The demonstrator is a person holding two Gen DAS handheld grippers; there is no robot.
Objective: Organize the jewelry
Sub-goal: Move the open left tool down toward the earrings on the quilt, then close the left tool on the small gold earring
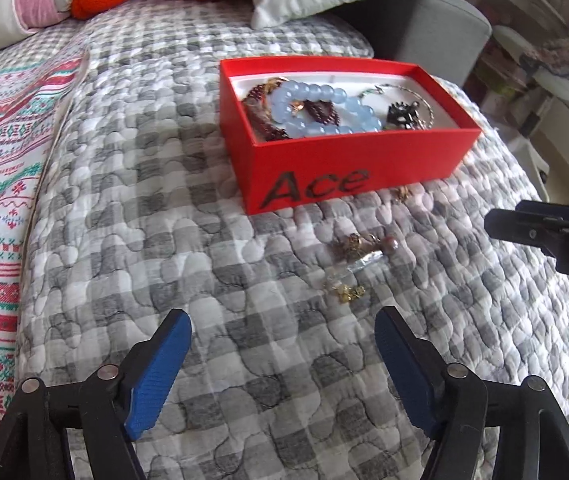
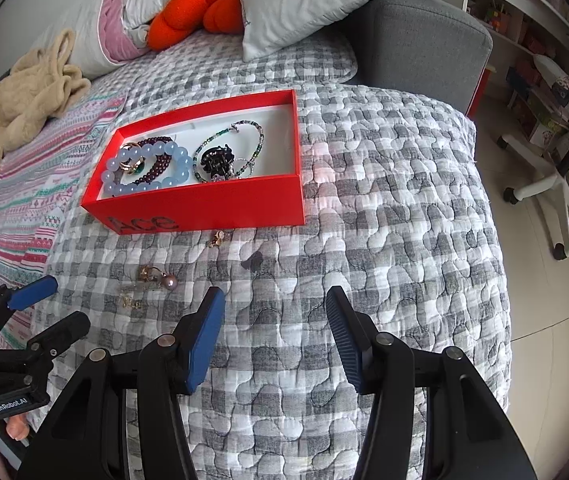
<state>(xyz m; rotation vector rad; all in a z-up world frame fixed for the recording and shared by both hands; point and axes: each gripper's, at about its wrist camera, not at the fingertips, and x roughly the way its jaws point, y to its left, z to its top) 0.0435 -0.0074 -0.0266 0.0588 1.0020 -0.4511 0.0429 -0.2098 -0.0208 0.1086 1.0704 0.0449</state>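
The red box [image 2: 204, 204] sits on the bed quilt [image 2: 384, 220], holding a blue bead bracelet [image 2: 146, 168]. Loose pieces, perhaps earrings [image 2: 156, 276], lie just before it. Left gripper [image 1: 282, 336] and right gripper [image 2: 276, 312] hover nearer, jaws apart, empty.

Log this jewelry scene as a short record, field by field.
surface: grey checked quilt on a bed
container: open red box marked "Ace"
in box: blue bead bracelet, dark red bead bracelet, thin green bead necklace, black piece
loose on quilt: pearl earring, small gold pieces, gold piece next to the box front
left gripper: open, empty, above the quilt
right gripper: open, empty, above the quilt
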